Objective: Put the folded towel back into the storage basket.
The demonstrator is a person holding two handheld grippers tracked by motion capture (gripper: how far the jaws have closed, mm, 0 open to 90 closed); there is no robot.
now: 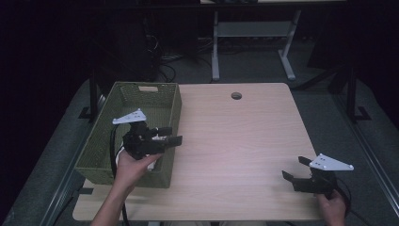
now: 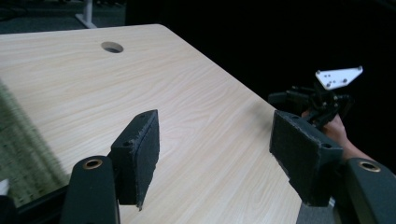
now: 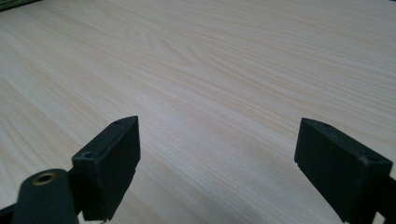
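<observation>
— High view: where's the left gripper [image 1: 171,135]?
— Over the green basket [image 1: 123,96], jaws apart, nothing between them (basket floor beneath it is hidden).
— And the right gripper [image 1: 296,170]?
— Well apart, jaws spread over bare table [image 1: 235,141]; its hand is cut off.

Pale wood-grain tabletop [image 1: 244,136], smooth with a soft sheen; olive-green woven basket [image 1: 123,100], coarse and matt; left tool [image 2: 215,158] with matt black pads [image 2: 140,154], rough and grainy at the edges; brass-coloured metal eyelets [image 2: 92,164] gleam.
</observation>
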